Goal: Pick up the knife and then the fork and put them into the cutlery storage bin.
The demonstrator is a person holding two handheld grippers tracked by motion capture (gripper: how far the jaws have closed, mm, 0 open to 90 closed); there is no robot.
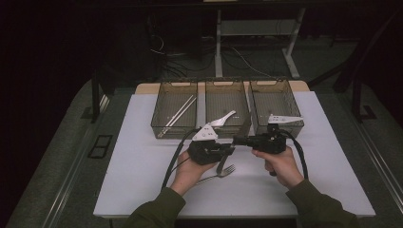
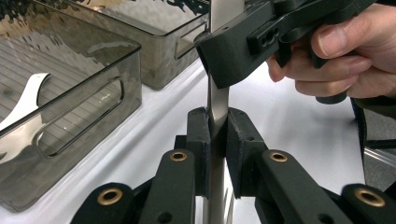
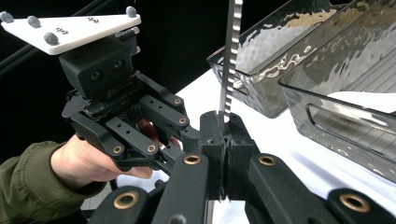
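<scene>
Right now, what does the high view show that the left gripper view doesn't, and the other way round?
High view: a fork on the table and chopsticks in the left bin. Left gripper view: the left gripper with its pads pressed on the knife, close up. Both: the knife held by the two grippers, the right gripper clamped higher on it, and the spoon in the middle bin.

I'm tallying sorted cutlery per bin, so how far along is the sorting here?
Done: chopsticks lie in the left bin and a white spoon in the middle bin. In hand: a serrated knife, gripped by both the left gripper and the right gripper, between the hands above the table. Left: that knife and the fork lying on the mat.
</scene>
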